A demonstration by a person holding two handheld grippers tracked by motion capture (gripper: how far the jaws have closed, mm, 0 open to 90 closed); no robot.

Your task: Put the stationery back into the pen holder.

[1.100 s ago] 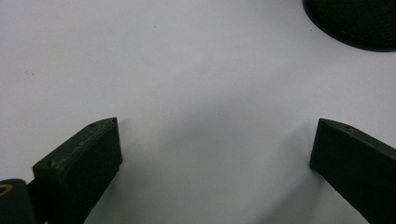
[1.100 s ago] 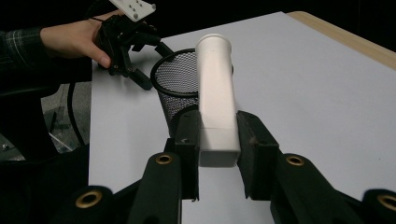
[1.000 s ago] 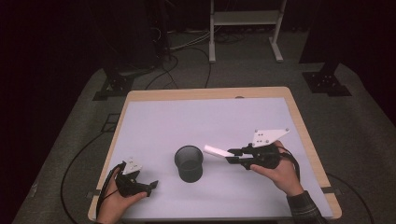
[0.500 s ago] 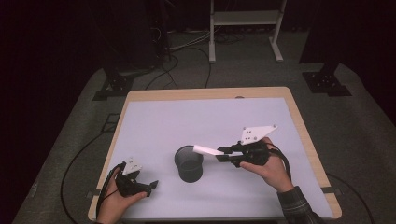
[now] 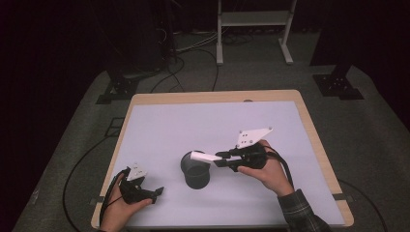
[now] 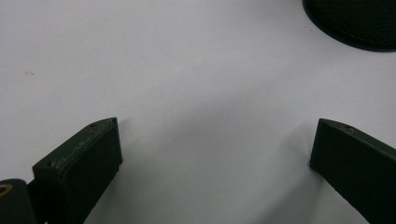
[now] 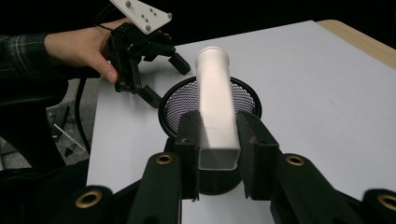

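Right tool [image 7: 218, 154] clamps a white tube [image 7: 215, 102], square at one end, round-mouthed over the black mesh cup [image 7: 180, 100].

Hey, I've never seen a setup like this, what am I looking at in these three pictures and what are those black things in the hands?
There is no robot arm here: a person holds a hand-operated gripper in each hand, each with two black jaws. The high view looks down on the table from above. The other two pictures come from cameras riding on the grippers, looking along their jaws.

On the table's pale surface stands a black mesh cup.

The right gripper has its jaws shut on a white tube, square at the held end and round at the far end, which points over the cup's opening.

The left gripper rests near the table's front left, its jaws wide open with nothing between them. In its own view, the cup's base shows at top right.
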